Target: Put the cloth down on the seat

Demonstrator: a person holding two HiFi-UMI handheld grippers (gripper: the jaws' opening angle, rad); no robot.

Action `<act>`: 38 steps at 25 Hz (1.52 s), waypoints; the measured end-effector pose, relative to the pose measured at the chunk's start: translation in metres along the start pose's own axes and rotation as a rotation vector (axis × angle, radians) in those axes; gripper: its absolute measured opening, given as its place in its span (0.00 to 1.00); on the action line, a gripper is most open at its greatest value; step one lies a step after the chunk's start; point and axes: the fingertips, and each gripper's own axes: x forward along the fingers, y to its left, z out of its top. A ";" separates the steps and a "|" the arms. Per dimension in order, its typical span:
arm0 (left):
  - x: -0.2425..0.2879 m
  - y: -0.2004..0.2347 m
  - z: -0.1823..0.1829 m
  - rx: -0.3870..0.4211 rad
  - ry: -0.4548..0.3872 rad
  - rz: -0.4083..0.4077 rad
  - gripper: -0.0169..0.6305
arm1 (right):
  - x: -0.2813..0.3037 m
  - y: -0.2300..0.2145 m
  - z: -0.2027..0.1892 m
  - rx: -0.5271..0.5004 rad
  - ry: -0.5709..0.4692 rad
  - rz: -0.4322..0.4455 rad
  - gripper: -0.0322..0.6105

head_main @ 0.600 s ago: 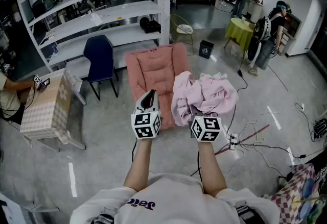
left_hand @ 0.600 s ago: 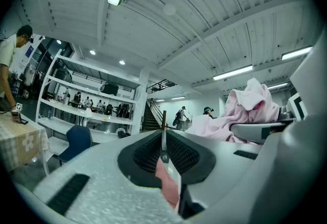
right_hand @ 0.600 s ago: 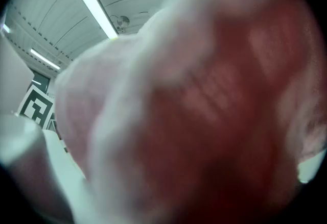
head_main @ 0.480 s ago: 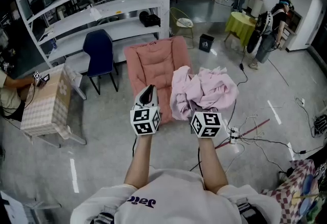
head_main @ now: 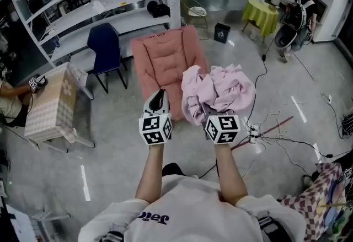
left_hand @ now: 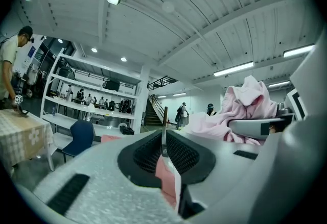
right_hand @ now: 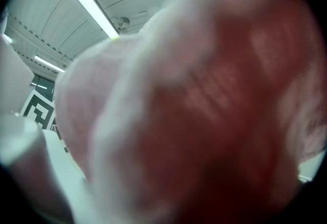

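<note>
Just past the right hand-held gripper [head_main: 216, 116], toward 12 o'clock, the pink cloth [head_main: 220, 89] rises in a crumpled bundle, clamped by that gripper. It smothers the right gripper view into a red-pink blur, so the jaws themselves are hidden. At 10 o'clock from the cloth lies the pink padded seat [head_main: 162, 59], its near right edge covered by the bundle. The left hand-held gripper [head_main: 160, 95], at 9 o'clock, is closed and empty.

The person wears a white short-sleeved T-shirt [head_main: 182, 210] with dark purple lettering across the chest. The left gripper [head_main: 159, 96] and right gripper [head_main: 211, 109] each carry 1 white cube printed with black square markers; the left's grey shell has black ribbed pads [left_hand: 181, 154].
</note>
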 end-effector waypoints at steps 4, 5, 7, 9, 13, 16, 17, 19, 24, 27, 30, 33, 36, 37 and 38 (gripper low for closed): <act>-0.018 -0.006 -0.037 -0.002 0.036 0.023 0.08 | -0.026 0.002 -0.031 0.013 -0.003 0.028 0.48; -0.018 -0.007 -0.042 0.000 0.042 0.022 0.08 | -0.026 0.000 -0.036 0.014 -0.002 0.031 0.48; -0.006 -0.009 -0.044 0.007 0.043 0.013 0.08 | -0.017 -0.006 -0.039 0.017 0.000 0.035 0.48; 0.013 -0.008 -0.038 0.018 0.039 0.002 0.08 | 0.001 -0.014 -0.034 0.023 -0.006 0.034 0.48; 0.051 0.001 -0.037 0.024 0.029 -0.013 0.08 | 0.034 -0.029 -0.033 0.028 -0.022 0.016 0.48; 0.081 0.013 -0.041 0.009 0.028 -0.020 0.08 | 0.063 -0.040 -0.035 0.022 -0.020 0.010 0.48; 0.093 0.018 -0.041 0.006 0.030 -0.024 0.08 | 0.074 -0.043 -0.035 0.021 -0.018 0.010 0.48; 0.117 0.028 -0.039 0.002 0.031 -0.034 0.08 | 0.098 -0.047 -0.033 0.017 -0.015 0.008 0.48; 0.174 0.059 -0.027 -0.021 0.015 -0.046 0.08 | 0.156 -0.054 -0.028 0.013 -0.011 -0.004 0.48; 0.212 0.086 -0.020 -0.027 0.027 -0.060 0.08 | 0.200 -0.058 -0.025 0.020 0.001 -0.024 0.48; 0.241 0.115 -0.014 -0.039 0.033 -0.078 0.08 | 0.240 -0.059 -0.023 0.010 0.009 -0.050 0.48; 0.256 0.129 -0.019 -0.056 0.034 -0.085 0.08 | 0.259 -0.066 -0.030 0.003 0.013 -0.073 0.48; 0.265 0.132 -0.032 -0.076 0.043 -0.091 0.08 | 0.266 -0.077 -0.043 -0.002 0.035 -0.096 0.48; 0.269 0.133 -0.037 -0.084 0.052 -0.093 0.08 | 0.269 -0.082 -0.047 -0.001 0.046 -0.101 0.48; 0.274 0.133 -0.043 -0.087 0.063 -0.095 0.08 | 0.274 -0.087 -0.051 0.002 0.057 -0.107 0.48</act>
